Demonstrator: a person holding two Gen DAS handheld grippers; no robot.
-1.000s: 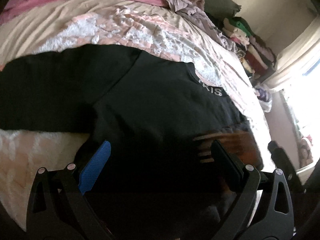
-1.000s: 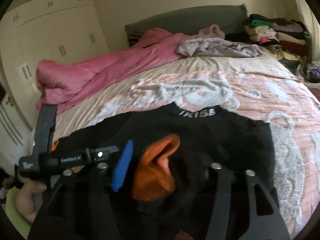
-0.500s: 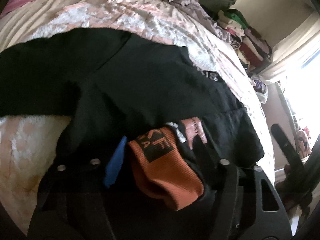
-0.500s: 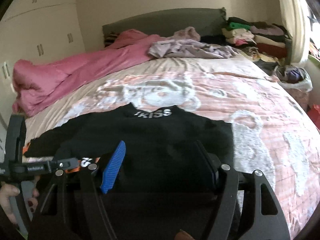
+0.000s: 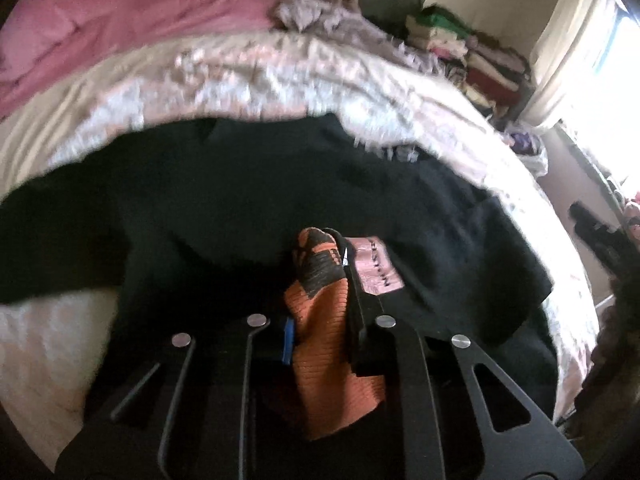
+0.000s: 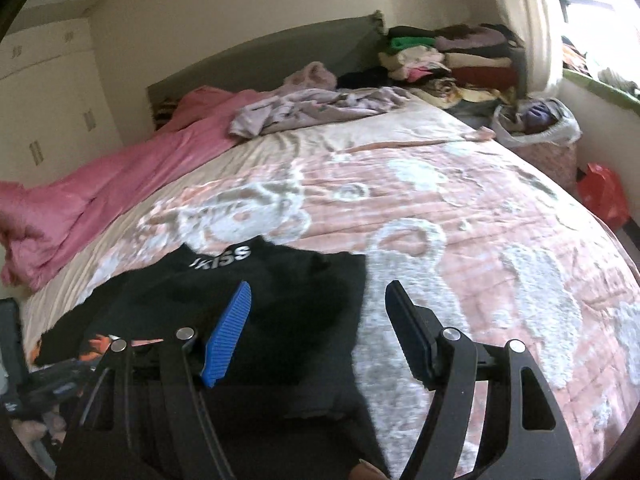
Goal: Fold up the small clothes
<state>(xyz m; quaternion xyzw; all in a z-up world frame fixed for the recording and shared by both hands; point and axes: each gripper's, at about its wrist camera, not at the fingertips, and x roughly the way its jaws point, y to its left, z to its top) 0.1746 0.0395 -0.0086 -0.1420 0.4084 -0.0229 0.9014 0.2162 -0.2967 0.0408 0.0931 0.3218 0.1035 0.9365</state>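
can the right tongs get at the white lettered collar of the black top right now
Probably yes: the right tongs stand open and empty over the black top, and nothing lies between them and the collar.

I am in a lived-in home bedroom. Ahead of me a wide bed (image 6: 460,216) fills most of the room, covered by a pink and white patterned blanket, with a dark upholstered headboard (image 6: 260,56) against the cream wall. A rumpled pink duvet (image 6: 100,188) runs along one side, and a lilac garment (image 6: 320,108) lies crumpled near the head. Beside the headboard a stack of folded clothes (image 6: 452,56) is piled high in the corner. Cream built-in wardrobe doors (image 6: 44,92) line one wall, and daylight comes through a curtained window (image 6: 592,8) on the other.
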